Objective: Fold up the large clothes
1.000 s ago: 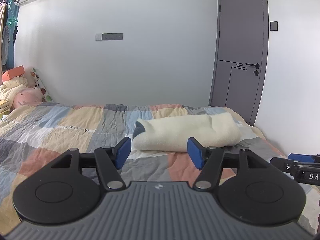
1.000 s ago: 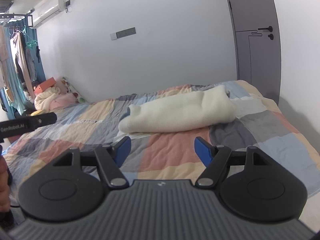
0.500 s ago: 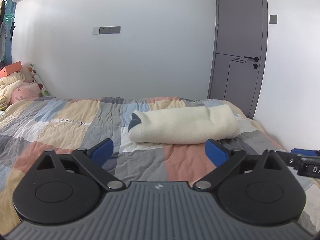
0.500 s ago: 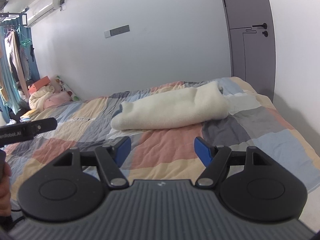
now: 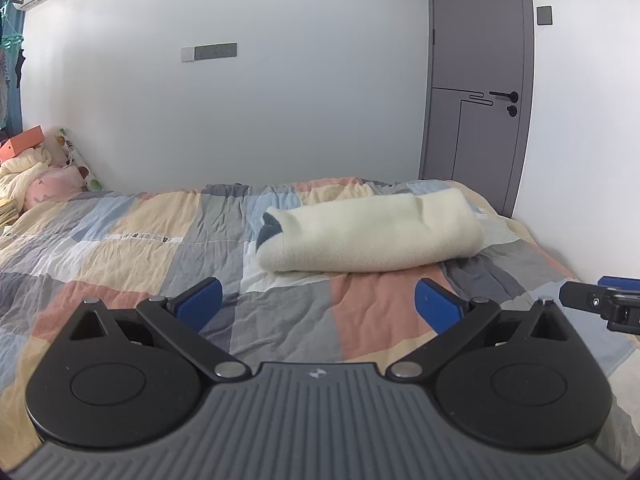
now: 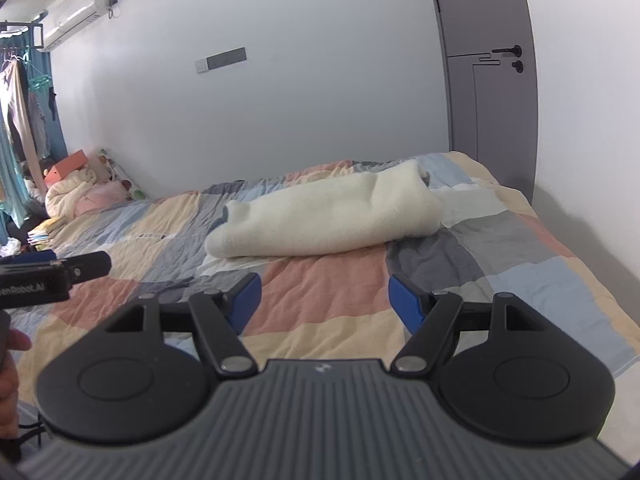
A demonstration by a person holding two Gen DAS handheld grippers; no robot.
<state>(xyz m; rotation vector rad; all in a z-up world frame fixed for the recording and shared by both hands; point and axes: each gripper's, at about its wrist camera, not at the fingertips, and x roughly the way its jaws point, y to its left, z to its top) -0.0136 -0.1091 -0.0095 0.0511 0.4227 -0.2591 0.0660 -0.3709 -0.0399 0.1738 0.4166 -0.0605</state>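
A cream fleece garment (image 5: 372, 236) lies folded into a long bundle on the patchwork quilt (image 5: 132, 236), with a dark grey patch showing at its left end. The right wrist view shows the same bundle (image 6: 328, 216) lying across the bed. My left gripper (image 5: 318, 300) hovers over the quilt short of the bundle, jaws spread wide and empty. My right gripper (image 6: 325, 300) is also open above the quilt, its jaws easing a little further apart with nothing between them. Neither touches the cloth.
Each gripper appears at the edge of the other's view: the right one (image 5: 600, 304), the left one (image 6: 52, 276) with a hand (image 6: 8, 360) below it. Pillows and an orange box (image 5: 24, 148) sit at the bed's head. A grey door (image 5: 480, 80) stands at right, hanging clothes (image 6: 20, 120) at left.
My left gripper's jaws have swung from a middling gap to fully wide, and it has sunk a little toward the quilt. The right gripper and the folded bundle have hardly shifted.
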